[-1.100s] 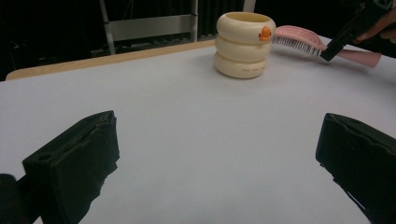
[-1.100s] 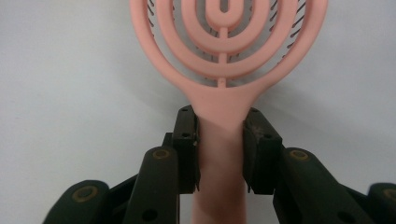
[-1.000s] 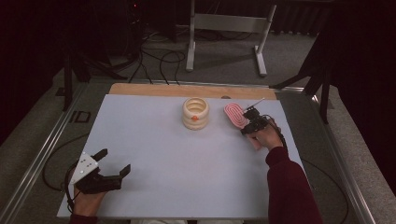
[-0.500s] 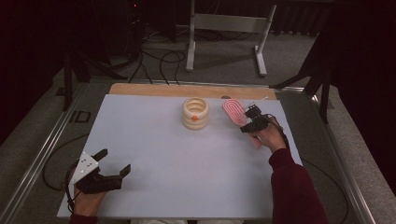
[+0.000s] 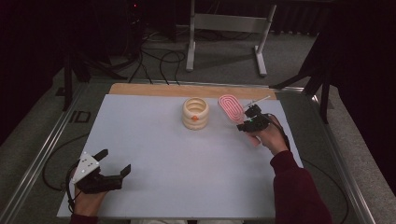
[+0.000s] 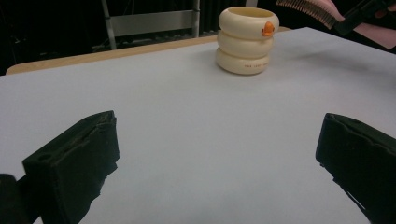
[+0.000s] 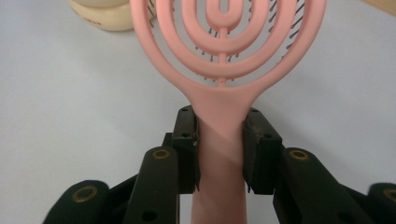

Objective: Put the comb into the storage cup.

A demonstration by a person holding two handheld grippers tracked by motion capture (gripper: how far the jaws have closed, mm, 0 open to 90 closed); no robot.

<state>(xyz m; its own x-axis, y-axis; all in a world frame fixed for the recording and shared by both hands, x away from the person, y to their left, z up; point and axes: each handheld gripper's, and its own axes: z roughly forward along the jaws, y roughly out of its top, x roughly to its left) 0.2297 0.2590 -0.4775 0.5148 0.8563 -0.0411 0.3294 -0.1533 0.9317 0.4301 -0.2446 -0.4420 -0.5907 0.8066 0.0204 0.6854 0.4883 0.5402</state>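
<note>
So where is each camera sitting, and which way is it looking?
High view: above the person's side, looking forward and down on the table; both forearms, left gripper and right gripper show.
Left gripper view: rides the left gripper low over the table, facing the cream holder; its two black jaws stand wide apart.
Right gripper view: rides the right gripper, looking along the pink hairbrush clamped by its handle.
Shared: holder and hairbrush appear in all three.
</note>
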